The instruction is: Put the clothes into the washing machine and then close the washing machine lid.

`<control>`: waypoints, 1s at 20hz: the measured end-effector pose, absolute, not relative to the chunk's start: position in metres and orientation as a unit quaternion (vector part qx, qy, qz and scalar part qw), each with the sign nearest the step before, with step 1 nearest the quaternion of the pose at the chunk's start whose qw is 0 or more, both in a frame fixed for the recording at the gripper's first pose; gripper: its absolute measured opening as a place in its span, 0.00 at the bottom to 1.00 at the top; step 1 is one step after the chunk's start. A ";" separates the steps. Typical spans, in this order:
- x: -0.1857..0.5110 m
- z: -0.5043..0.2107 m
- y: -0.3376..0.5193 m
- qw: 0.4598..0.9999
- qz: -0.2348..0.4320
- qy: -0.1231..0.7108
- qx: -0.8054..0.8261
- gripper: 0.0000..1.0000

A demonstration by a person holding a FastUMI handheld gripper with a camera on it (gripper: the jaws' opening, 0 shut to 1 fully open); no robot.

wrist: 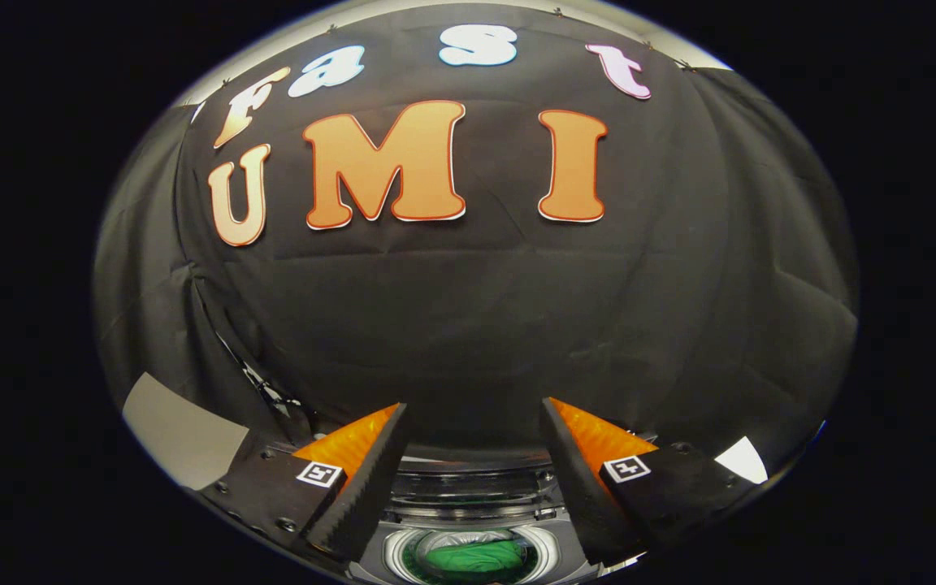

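Black booth cloth behind. Gripper [472,422] fingers spread apart, holding nothing. Green clothes [474,557] lie inside the washing machine [468,496] drum, below between the fingers. Loading looks done; lid closing remains.

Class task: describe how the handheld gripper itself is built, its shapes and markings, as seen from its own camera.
The gripper has two wedge-shaped fingers with saw-toothed inner edges and ribbed faces. Each sits on a bolted block carrying a small square black-and-white marker.
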State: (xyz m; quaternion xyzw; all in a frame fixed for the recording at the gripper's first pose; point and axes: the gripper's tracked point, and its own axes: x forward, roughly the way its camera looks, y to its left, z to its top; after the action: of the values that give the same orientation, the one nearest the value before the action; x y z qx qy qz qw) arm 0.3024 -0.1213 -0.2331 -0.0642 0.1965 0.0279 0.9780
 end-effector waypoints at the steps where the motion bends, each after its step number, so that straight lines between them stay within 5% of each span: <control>1: 0.306 -0.240 -0.120 0.976 0.029 0.201 -0.074 1.00; 20: 0.291 -0.288 -0.119 0.973 0.025 0.225 -0.049 1.00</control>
State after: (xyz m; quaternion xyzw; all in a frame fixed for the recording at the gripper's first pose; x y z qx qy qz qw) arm 0.2911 -0.1189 -0.2885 -0.0495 0.2245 0.0249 0.9729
